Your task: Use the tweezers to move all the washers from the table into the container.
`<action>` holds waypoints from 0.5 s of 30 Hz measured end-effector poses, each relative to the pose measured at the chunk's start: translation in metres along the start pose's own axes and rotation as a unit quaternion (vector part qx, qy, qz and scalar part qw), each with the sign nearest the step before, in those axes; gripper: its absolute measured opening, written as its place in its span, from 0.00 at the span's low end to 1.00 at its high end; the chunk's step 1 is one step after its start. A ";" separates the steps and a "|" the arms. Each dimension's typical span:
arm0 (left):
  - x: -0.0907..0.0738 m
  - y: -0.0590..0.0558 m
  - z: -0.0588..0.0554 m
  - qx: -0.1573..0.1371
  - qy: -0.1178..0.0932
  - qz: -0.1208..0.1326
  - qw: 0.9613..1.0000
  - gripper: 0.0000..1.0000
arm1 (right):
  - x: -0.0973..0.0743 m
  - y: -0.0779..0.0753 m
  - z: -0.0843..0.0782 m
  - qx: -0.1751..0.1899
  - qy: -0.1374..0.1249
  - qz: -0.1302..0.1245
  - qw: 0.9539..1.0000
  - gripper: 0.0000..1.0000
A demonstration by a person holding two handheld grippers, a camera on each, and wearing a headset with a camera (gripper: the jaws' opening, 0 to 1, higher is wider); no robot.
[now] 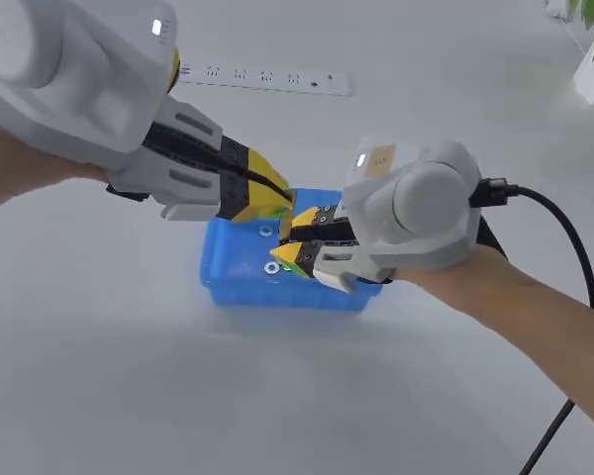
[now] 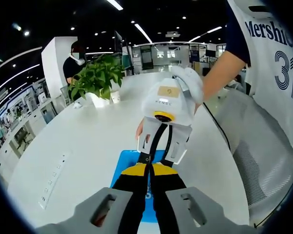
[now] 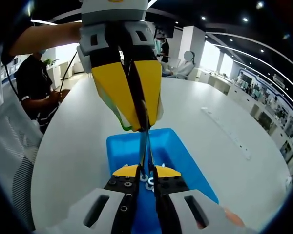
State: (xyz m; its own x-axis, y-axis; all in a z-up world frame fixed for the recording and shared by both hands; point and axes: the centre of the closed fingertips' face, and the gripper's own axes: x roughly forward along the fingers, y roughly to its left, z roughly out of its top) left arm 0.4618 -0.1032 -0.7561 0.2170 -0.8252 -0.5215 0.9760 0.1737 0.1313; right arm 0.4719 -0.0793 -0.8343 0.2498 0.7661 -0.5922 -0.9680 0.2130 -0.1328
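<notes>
Blue container [image 1: 228, 282], well in from the tabletop's [image 1: 129, 396] edges, washers [image 1: 272, 267] inside: your left gripper [image 1: 277, 203] clamps the tweezers [image 3: 144, 146], your right gripper [image 1: 295, 247] sits narrow about their tips, grip undeterminable, so release low within the walls.

White table [image 1: 129, 396] has a smooth, matt top w/ a soft sheen. Blue container [image 1: 238, 285] is moulded plastic, smooth & slightly glossy; washers [image 1: 271, 267] in it are bright metal. Left gripper [image 1: 284, 204] & right gripper [image 1: 283, 253] have matt white plastic shells, blk ribbed parts & smooth yellow jaw tips. Tweezers [image 3: 145, 146] look like thin metal; finish hard to tell. Cable [image 1: 564, 237] is blk, smooth, rubbery. Power strip [image 1: 262, 77] is white plastic. Left gripper view: plant [image 2: 95, 78] w/ glossy leaves, shirt [image 2: 268, 53] of white cloth w/ printed numerals, chair [image 2: 263, 161] of grey mesh.
</notes>
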 end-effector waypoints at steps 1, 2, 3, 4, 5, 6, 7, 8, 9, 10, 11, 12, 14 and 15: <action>0.000 0.000 0.000 0.001 0.000 0.000 1.000 0.05 | -0.001 0.000 0.001 0.000 0.000 0.000 1.000 0.13; -0.002 0.000 0.001 0.002 0.000 0.002 1.000 0.05 | -0.001 0.000 0.002 -0.001 -0.001 -0.002 1.000 0.13; -0.003 0.000 0.003 0.004 0.001 0.003 1.000 0.05 | -0.003 -0.001 0.003 -0.001 -0.003 -0.005 1.000 0.13; -0.004 -0.001 0.004 0.005 -0.001 0.003 1.000 0.05 | -0.005 -0.001 0.005 0.000 -0.005 -0.005 1.000 0.13; -0.005 -0.001 0.006 0.006 -0.002 0.004 1.000 0.05 | -0.007 -0.001 0.007 0.002 -0.008 -0.007 1.000 0.12; -0.007 -0.002 0.009 0.009 -0.002 0.006 1.000 0.05 | -0.008 -0.001 0.008 0.002 -0.009 -0.008 1.000 0.12; -0.008 -0.002 0.010 0.010 -0.002 0.007 1.000 0.05 | -0.010 -0.001 0.010 0.001 -0.011 -0.009 1.000 0.12; -0.009 -0.003 0.013 0.012 -0.003 0.008 1.000 0.05 | -0.012 -0.001 0.012 0.000 -0.013 -0.012 1.000 0.12; -0.011 -0.003 0.016 0.014 -0.005 0.010 1.000 0.05 | -0.015 0.000 0.015 -0.001 -0.016 -0.014 1.000 0.12; -0.013 -0.005 0.018 0.015 -0.007 0.011 1.000 0.05 | -0.018 0.001 0.016 -0.001 -0.017 -0.015 1.000 0.11; -0.015 -0.007 0.022 0.018 -0.009 0.014 1.000 0.05 | -0.022 0.002 0.019 -0.003 -0.019 -0.017 1.000 0.11; -0.017 -0.007 0.023 0.019 -0.010 0.015 1.000 0.05 | -0.024 0.003 0.020 -0.007 -0.019 -0.019 1.000 0.11; -0.021 -0.012 0.026 0.022 -0.011 0.016 1.000 0.05 | -0.031 0.007 0.022 -0.020 -0.017 -0.021 0.999 0.11; -0.024 -0.015 0.028 0.024 -0.010 0.018 1.000 0.05 | -0.034 0.009 0.022 -0.021 -0.016 -0.021 0.999 0.11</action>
State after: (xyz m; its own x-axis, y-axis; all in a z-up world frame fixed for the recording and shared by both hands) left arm 0.4413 -0.1012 -0.7218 0.2507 -0.8296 -0.4990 0.9656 0.1775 0.1899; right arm 0.4551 -0.0899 -0.7978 0.2901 0.7765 -0.5594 -0.9566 0.2197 -0.1912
